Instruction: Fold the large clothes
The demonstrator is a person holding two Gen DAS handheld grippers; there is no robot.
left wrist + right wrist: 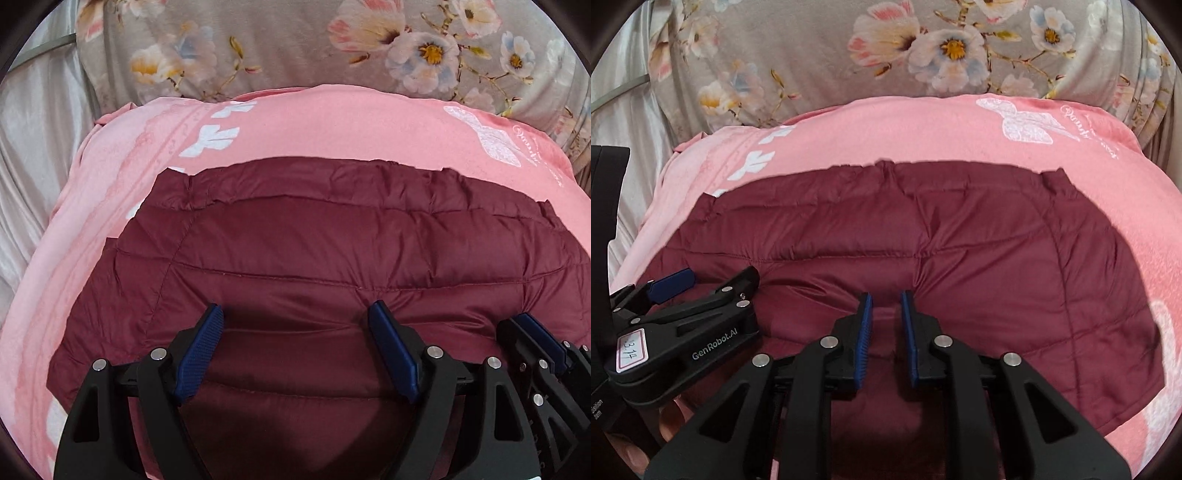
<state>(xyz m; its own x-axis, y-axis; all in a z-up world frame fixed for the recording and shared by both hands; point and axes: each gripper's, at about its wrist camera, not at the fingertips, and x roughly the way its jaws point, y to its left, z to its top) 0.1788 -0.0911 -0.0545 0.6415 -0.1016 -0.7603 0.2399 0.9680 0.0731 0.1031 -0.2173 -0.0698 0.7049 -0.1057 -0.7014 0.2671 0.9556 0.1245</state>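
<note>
I see a quilted maroon jacket (295, 258) of smooth, faintly shiny cloth lying on a matt pink sheet (332, 129) with white print. My left gripper (295, 350) and right gripper (886, 332) are matt black plastic with ribbed blue pads (201, 354) and bright metal pins. Behind lie a soft floral cloth (277, 44) and glossy silvery fabric (33, 147).

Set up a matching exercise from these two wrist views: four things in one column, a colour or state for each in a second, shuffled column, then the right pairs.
Things:
1. quilted jacket
2. pink sheet
3. left gripper
4. right gripper

Colours or states:
A. jaws spread wide, nothing pinched
B. dark maroon, lying flat
C. jaws close together with a narrow gap
D. white butterfly print, under the garment

Pairs: 1-B, 2-D, 3-A, 4-C
</note>
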